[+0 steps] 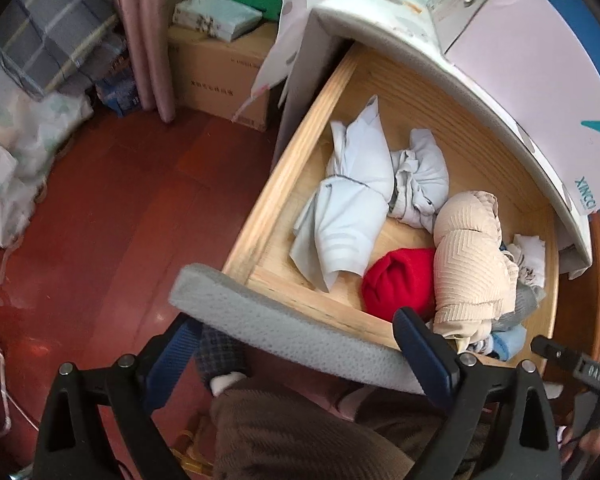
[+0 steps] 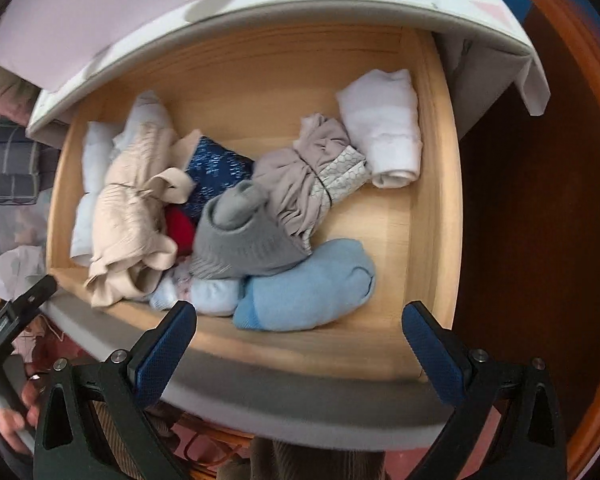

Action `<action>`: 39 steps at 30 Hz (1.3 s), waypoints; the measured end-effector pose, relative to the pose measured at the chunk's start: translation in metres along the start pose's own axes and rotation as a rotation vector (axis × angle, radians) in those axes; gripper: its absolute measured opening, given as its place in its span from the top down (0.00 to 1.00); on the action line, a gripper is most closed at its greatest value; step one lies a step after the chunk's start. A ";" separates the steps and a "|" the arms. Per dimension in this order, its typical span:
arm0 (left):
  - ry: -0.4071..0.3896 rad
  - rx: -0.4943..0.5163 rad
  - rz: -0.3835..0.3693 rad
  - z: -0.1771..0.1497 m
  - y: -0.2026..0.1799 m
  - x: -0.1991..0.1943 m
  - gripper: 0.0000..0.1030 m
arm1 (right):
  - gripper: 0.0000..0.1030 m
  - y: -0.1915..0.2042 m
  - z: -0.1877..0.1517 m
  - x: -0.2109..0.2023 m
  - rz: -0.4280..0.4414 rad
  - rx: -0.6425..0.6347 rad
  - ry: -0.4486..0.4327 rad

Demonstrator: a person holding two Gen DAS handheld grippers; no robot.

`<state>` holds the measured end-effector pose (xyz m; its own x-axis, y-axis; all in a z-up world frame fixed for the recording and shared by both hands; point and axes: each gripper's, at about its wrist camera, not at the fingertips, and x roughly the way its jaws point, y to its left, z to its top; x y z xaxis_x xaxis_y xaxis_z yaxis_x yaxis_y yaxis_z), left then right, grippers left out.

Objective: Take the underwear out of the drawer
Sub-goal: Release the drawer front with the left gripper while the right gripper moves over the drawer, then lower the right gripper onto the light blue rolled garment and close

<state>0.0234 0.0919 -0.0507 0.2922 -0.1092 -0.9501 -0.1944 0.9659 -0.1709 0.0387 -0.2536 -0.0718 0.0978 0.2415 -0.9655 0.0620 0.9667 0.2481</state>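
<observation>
Underwear lies heaped in the open wooden drawer [image 2: 436, 184], pulled out from under a pale cabinet top [image 2: 300, 4], and none of it is lifted yet. Going from big to small: a beige ribbed piece [image 2: 128, 216] sprawls at the near left, a light blue bundle [image 2: 308, 288] sits at the near wall right of the middle, a grey knit roll [image 2: 240, 240] rests partly on top of it, a taupe bundle [image 2: 296, 184] lies just behind, a white roll [image 2: 384, 140] stands apart at the far right, and a red piece [image 2: 180, 226] peeks out between the beige and the grey. The light blue bundle looks the easiest first pick, being nearest and free on its right side; a pinch across its thick middle should keep it from unrolling. The right claw [image 2: 300, 344] hangs over the drawer's padded near edge with fingers wide apart and nothing between them. The left claw [image 1: 296, 344], likewise spread and empty, sits at the near left corner, one finger below the grey edge.
</observation>
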 end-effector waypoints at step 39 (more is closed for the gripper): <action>0.031 0.322 -0.012 0.055 -0.046 0.004 0.04 | 0.37 0.048 0.026 0.049 -0.155 -0.136 0.197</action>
<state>0.0848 0.0598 -0.0328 0.2627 -0.1238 -0.9569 0.1167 0.9885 -0.0958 0.0726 -0.1972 -0.1054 -0.0978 0.0889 -0.9912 -0.0739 0.9926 0.0963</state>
